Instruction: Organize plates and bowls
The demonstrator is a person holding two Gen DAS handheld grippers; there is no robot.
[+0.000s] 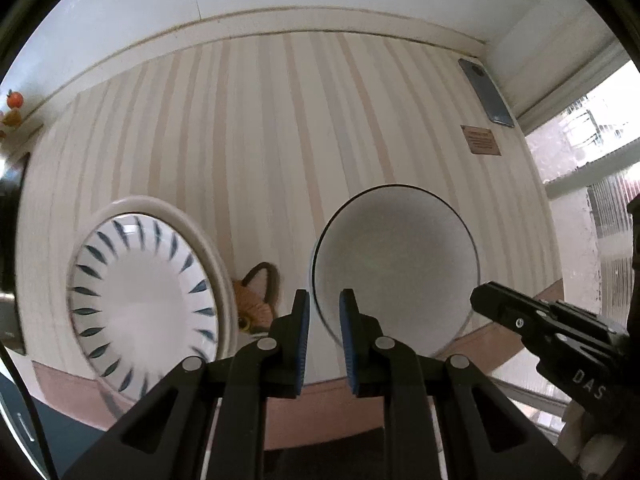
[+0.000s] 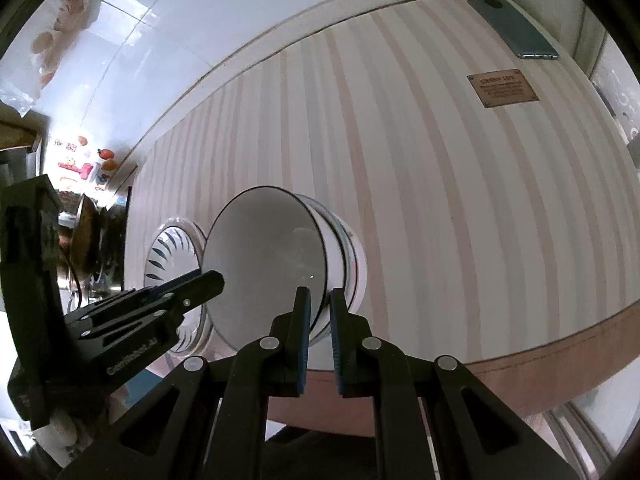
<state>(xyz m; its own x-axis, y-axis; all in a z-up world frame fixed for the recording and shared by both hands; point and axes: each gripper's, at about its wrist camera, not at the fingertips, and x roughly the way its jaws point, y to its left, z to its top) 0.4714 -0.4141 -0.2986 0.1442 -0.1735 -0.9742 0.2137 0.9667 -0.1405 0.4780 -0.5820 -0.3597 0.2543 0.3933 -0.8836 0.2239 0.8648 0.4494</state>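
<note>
Gripping opposite sides of a white bowl (image 2: pixel 272 256), the left gripper (image 1: pixel 324 312) and right gripper (image 2: pixel 319 308) each clamp its thin dark-edged rim, a two-handed hold that likely steadies the tilted bowl for stacking. It sits near the front edge of the striped tablecloth (image 2: pixel 440 180), just beside a white plate with blue leaf strokes (image 1: pixel 140 300), the bowl's foot ringed with dark bands. A phone (image 2: pixel 514 34) and a small brown label (image 2: pixel 502 90) lie well apart at the far corner.
</note>
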